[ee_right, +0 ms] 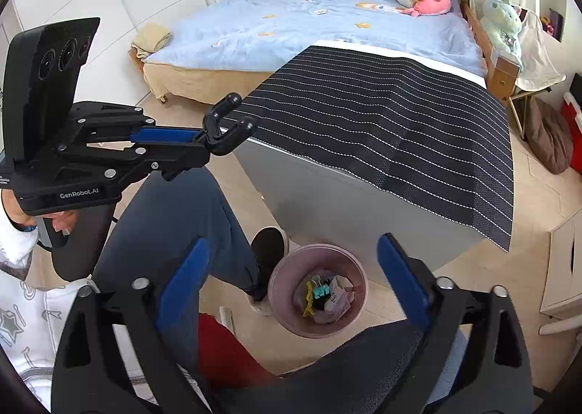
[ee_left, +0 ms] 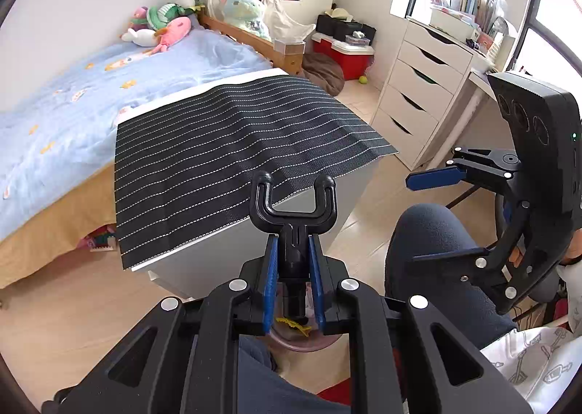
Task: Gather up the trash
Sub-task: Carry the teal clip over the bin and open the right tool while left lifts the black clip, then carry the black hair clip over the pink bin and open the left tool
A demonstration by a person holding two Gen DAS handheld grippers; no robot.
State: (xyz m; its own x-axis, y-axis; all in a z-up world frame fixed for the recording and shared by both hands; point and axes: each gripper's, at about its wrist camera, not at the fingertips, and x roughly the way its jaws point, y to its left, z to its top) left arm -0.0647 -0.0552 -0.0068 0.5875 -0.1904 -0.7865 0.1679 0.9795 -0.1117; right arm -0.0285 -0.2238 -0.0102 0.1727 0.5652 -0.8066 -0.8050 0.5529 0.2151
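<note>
My left gripper is shut on a black Y-shaped plastic holder, held up in front of the striped table; it also shows in the right wrist view, with the holder sticking out of it. My right gripper is open and empty above a pink trash bin on the floor. The bin holds several scraps: a yellow piece, a teal piece and white paper. In the left wrist view the bin shows below my fingers, and my right gripper is at the right.
A white table with a black striped mat stands ahead. A bed with a blue cover lies behind it. White drawers are at the right. The person's legs in jeans and a shoe sit beside the bin.
</note>
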